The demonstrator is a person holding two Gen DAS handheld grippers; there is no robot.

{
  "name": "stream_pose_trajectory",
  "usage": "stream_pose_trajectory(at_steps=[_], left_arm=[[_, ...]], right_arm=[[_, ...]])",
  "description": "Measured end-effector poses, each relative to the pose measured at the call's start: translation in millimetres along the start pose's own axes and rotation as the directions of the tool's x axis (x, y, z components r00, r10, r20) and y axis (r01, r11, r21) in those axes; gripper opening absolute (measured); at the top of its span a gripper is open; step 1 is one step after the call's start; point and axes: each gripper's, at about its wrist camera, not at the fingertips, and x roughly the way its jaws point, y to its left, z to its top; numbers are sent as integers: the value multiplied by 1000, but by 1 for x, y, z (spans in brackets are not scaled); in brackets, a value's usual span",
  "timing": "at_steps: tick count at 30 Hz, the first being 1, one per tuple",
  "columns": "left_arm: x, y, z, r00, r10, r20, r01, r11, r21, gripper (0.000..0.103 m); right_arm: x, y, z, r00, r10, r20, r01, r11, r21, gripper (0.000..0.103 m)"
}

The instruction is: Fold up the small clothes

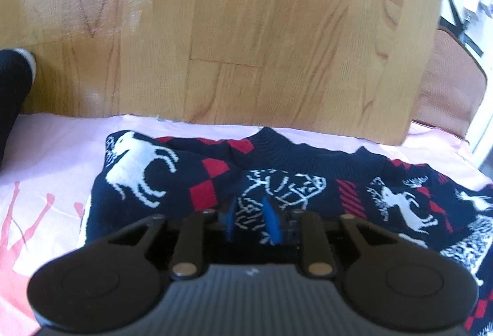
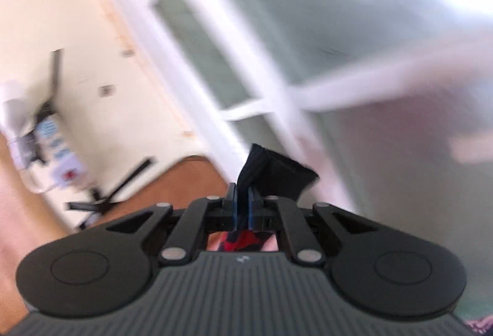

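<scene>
A navy knitted sweater [image 1: 154, 169] with white reindeer and red squares lies flat on a pink sheet [image 1: 46, 151], its collar toward the wooden board. My left gripper [image 1: 250, 223] hovers low over the sweater's chest, its blue pads [image 1: 271, 222] apart with the knit showing in the gap; nothing is pinched. In the blurred right wrist view, my right gripper [image 2: 242, 203] is raised, pointing at a window, and is shut on a fold of the sweater's navy cloth [image 2: 277, 176] that sticks up past the pads. More red and navy knit [image 2: 243, 240] hangs beneath it.
A wooden board [image 1: 246, 28] rises just behind the sheet's far edge. A brown cushion [image 1: 446, 83] sits at the right, and a dark sleeve [image 1: 12, 83] at the left edge. The right wrist view shows a white window frame [image 2: 215, 37] and a power strip [image 2: 58, 148].
</scene>
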Motion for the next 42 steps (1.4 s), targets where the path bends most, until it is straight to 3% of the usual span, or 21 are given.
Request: stream_pose_trajectory(at_steps=[2,4,7,9,11,15,18,21,22,24,27,31,33,34,36,39,42], left_arm=[[-10,1,2,1000,-20,14,20,1000,-21,33],[-24,10,6,996,-90,27,92,992,-90,33],[-54,30,18,985,-158,74,168,970,-176,33],[-75,44,23,982,-152,111,171,967,-190,34],[-94,61,25,980,-143,138,171,962,-215,37],[-118,95,20,980,-109,165,151,951,-270,43],[-124,114,12,984,-74,161,120,946,-301,44],[-122,121,8,987,-54,153,102,942,-321,44],[-120,124,7,987,-52,152,99,940,-327,44],[-116,125,8,988,-48,150,97,936,-338,44],[-111,128,9,987,-52,153,105,925,-364,44],[-118,140,7,986,-34,164,97,914,-393,44],[-121,145,7,986,-25,166,90,911,-402,44],[-124,145,5,985,-26,168,93,911,-401,44],[-125,144,7,984,-29,173,96,915,-392,44],[-122,133,14,985,-42,165,98,932,-348,44],[-113,115,21,988,-60,142,99,952,-290,44]], right_arm=[[3,36,-5,995,78,-55,-80,996,-42,9],[7,78,-23,978,163,-130,-176,980,-97,9],[20,143,-65,925,278,-258,-322,935,-150,9],[22,185,-91,870,352,-345,-425,890,-164,9],[28,231,-124,798,423,-429,-528,834,-161,9],[35,321,-206,621,525,-582,-700,705,-111,9],[30,360,-269,499,548,-671,-781,620,-75,9],[37,371,-320,372,552,-747,-793,607,53,9],[40,372,-330,338,554,-760,-788,609,93,9],[43,372,-343,291,567,-770,-775,612,158,9],[42,388,-347,240,593,-768,-758,609,234,9],[19,426,-344,175,649,-740,-811,521,265,9],[15,433,-343,172,656,-734,-826,503,256,9],[12,431,-340,182,655,-733,-834,497,237,9],[19,420,-334,231,645,-728,-837,513,189,9],[30,375,-313,352,617,-704,-800,589,115,9],[34,314,-284,504,555,-662,-724,689,27,9]])
